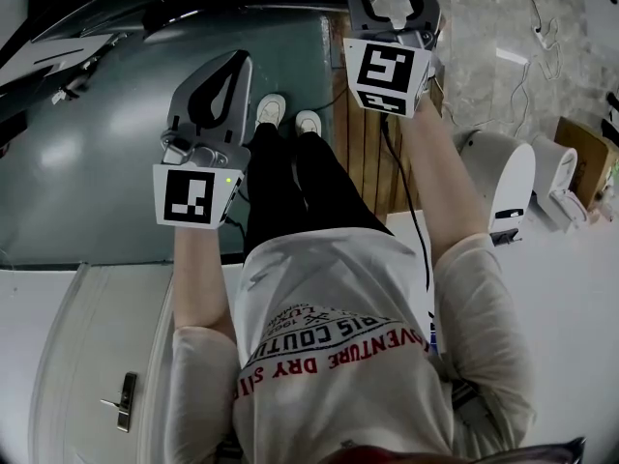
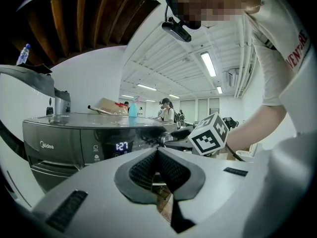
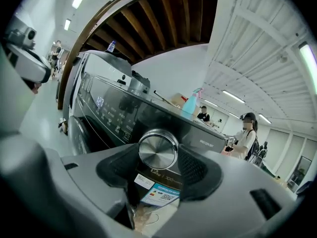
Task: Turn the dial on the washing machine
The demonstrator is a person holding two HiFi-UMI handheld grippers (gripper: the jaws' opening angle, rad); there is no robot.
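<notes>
My right tool [image 3: 158,158] clamps the dial [image 3: 157,148], centre frame on the washing machine [image 3: 109,108] panel. It looks rigid, smooth and likely slippery, so I'd grip its rim squarely. My left tool [image 2: 157,156] is closed and empty.

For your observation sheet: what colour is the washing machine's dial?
Silver: the dial is shiny brushed metal, clearest in the right gripper view.

Brushed metal, bright sheen: dial [image 3: 158,150], centre of right gripper view. Dark glossy reflective panel: washing machine [image 3: 111,114] front; its lid, upper left of head view, smooth satin grey. Matt grey plastic: right gripper [image 3: 158,157] shell; pads [image 3: 197,171] black, finely ribbed. Glossy paper: label [image 3: 159,193]. Wood planks: floor strip [image 1: 366,153]. White cloth: shirt [image 1: 338,327].
</notes>
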